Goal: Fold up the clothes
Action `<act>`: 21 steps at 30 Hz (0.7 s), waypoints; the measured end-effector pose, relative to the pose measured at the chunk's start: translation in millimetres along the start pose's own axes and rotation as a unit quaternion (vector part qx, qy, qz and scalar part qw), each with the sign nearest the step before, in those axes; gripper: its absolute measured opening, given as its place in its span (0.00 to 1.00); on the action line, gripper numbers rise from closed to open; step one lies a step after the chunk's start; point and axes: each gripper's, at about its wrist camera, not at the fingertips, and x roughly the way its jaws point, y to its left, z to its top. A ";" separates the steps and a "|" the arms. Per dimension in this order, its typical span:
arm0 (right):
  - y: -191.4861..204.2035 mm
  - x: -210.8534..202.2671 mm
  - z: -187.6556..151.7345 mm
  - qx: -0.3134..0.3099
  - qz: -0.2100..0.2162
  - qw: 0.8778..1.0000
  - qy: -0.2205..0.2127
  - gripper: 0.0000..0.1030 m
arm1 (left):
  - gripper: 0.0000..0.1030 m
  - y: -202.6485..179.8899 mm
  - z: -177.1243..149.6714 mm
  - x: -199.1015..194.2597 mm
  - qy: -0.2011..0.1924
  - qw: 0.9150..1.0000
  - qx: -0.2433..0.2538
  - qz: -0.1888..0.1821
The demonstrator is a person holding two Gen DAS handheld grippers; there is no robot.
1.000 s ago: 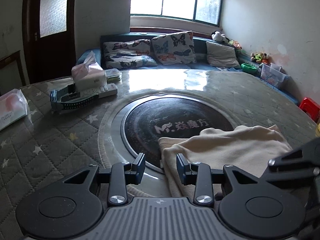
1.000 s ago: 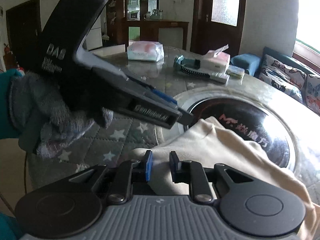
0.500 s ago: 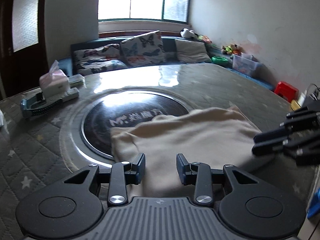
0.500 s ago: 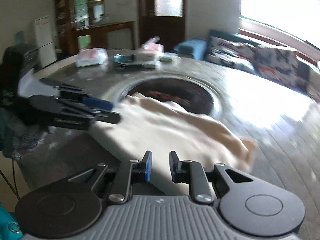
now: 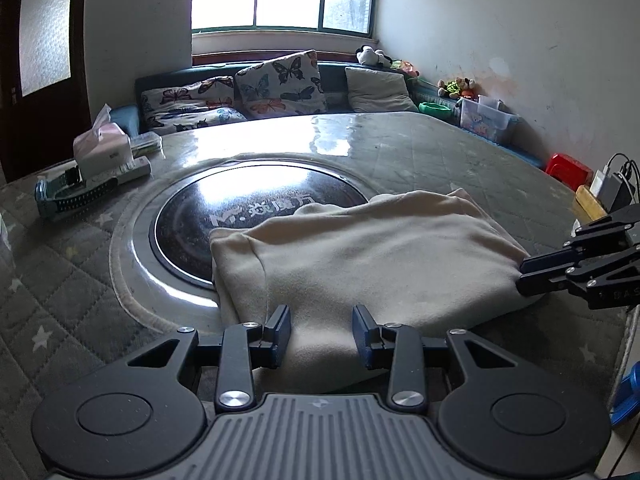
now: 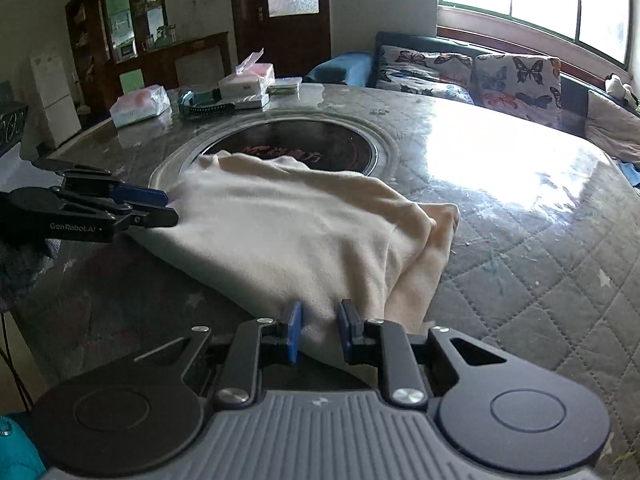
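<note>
The cloth [image 5: 372, 256] lies folded on the counter [image 5: 420, 160], near its front edge, one end lapping onto the dark round plate [image 5: 248, 208] at the centre. Its long axis runs along that front edge, from one gripper to the other. The left gripper [image 5: 322, 334] sits at the near hem toward the plate end, its fingers [image 5: 280, 330] spread wide with cloth showing in the gap — apart, not clamping. The right gripper [image 6: 319, 330] is at the opposite end, by the loose stacked layers [image 6: 428, 240]; its fingers [image 6: 294, 330] stand closer together with a ridge of cloth between them, though I cannot tell whether they pinch it. Each gripper is nearest its own end, and the cloth stretches away from both toward the far edge, so a lift would probably carry the near hem away from the person.

Compared with a second ago, the left gripper has slid from the cloth's left corner to its near hem, and the right view has swung from the left gripper's flank round to the cloth's far end — finger gaps look unchanged.
</note>
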 end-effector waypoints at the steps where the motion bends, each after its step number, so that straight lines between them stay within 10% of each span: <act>1: -0.5 -0.9 -0.4 -0.001 0.000 1.000 0.002 0.18 | 0.36 -1.0 -1.3 -1.1 0.000 1.000 -0.001 -0.001; 21: -38.9 53.6 55.2 0.044 -0.019 0.999 -0.016 0.17 | 0.36 3.7 8.6 -8.1 0.004 1.000 -0.018 0.001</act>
